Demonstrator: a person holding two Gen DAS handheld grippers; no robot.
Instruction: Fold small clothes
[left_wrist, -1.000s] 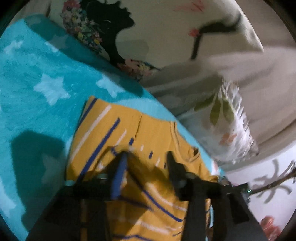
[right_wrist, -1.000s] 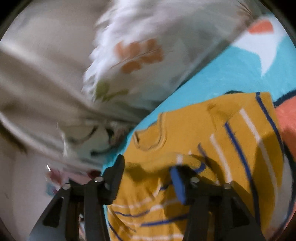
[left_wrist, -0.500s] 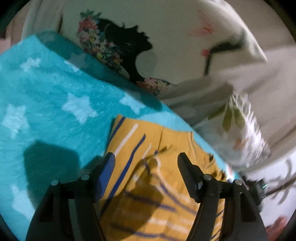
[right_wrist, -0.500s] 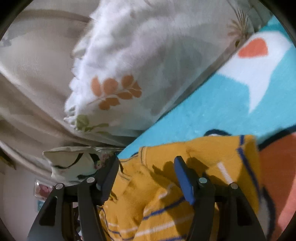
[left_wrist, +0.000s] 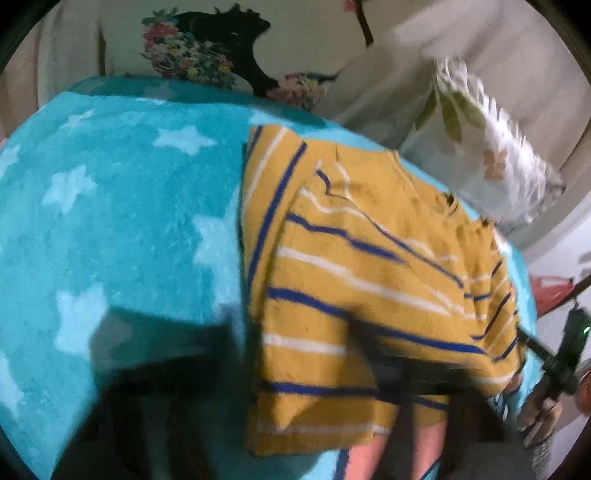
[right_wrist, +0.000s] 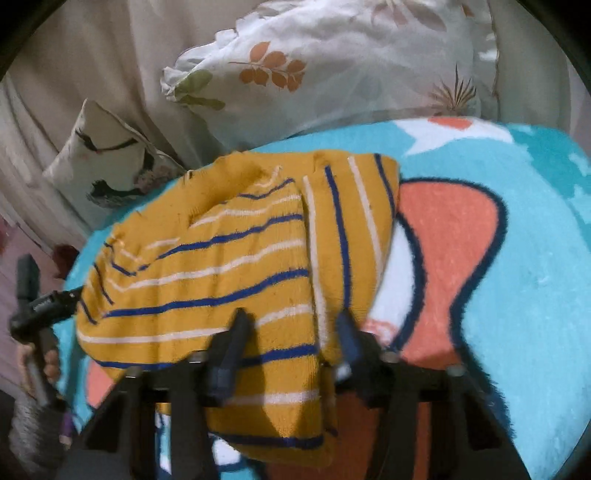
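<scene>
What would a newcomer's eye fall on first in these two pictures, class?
The mustard striped top stands out, draped mid-frame over the turquoise blanket. The right tongs have just been closing with its near edge between them. Behind lie a leaf-print pillow and an orange fish shape on the blanket's right.

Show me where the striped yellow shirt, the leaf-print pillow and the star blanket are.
striped yellow shirt (right_wrist: 221, 280): right wrist view, middle of its folded body.
leaf-print pillow (right_wrist: 325, 62): right wrist view, its front face.
star blanket (left_wrist: 122, 206): left wrist view, bare teal area.
</scene>
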